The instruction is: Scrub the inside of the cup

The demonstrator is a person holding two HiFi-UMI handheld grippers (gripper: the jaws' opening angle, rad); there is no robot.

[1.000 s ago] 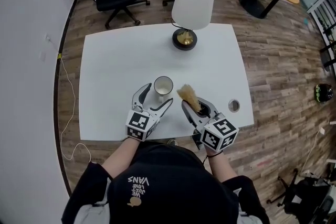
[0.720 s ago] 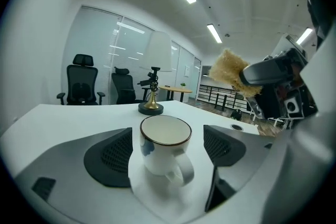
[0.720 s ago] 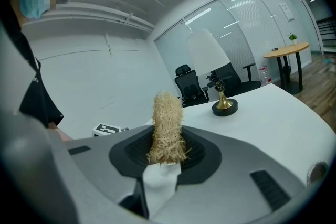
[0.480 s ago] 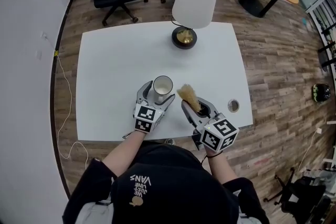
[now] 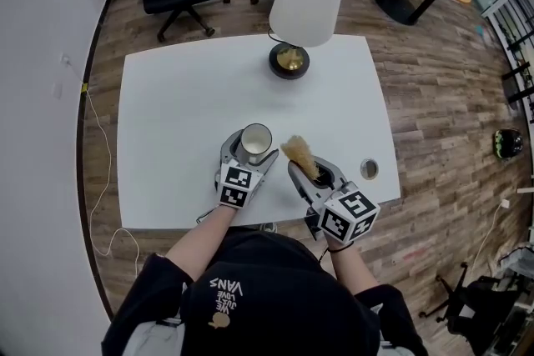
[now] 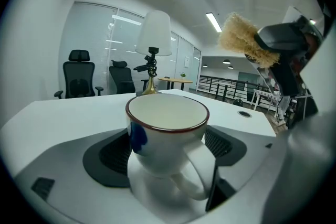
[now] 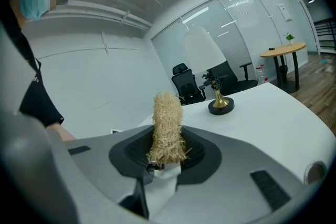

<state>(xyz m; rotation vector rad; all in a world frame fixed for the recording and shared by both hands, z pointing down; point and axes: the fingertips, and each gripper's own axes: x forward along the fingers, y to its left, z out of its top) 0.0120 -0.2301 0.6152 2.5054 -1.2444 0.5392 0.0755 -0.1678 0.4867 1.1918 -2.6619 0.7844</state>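
- While it stood upright on the white table (image 5: 183,112) near the front edge, the cup (image 5: 256,141) sat between the jaws of the left gripper (image 5: 251,151), its handle turned back toward that gripper.
- It was white with a dark red rim and a blue patch on one side, and it looked empty inside.
- Both jaw pads lay against the cup's sides, so the left gripper was closed on it.
- Just right of the cup, the right gripper (image 5: 311,170) clamped a straw-coloured brush (image 5: 299,154), whose bristle head stuck up and leaned toward the cup without touching it.
- The left forearm (image 5: 196,242) was bare and reached forward at a slant, with the gripper low on the table; the right gripper was raised and tilted inward.
- Each gripper carried a cube with black-and-white square markers.
- On the person's black shirt (image 5: 225,289) the word "VANS" could be read; the smaller lines beside it were too small to tell.
- Farther back on the table stood a lamp (image 5: 305,0) with a white shade and a gold stem on a black base.
- A round cable hole (image 5: 368,169) sat near the table's right edge.
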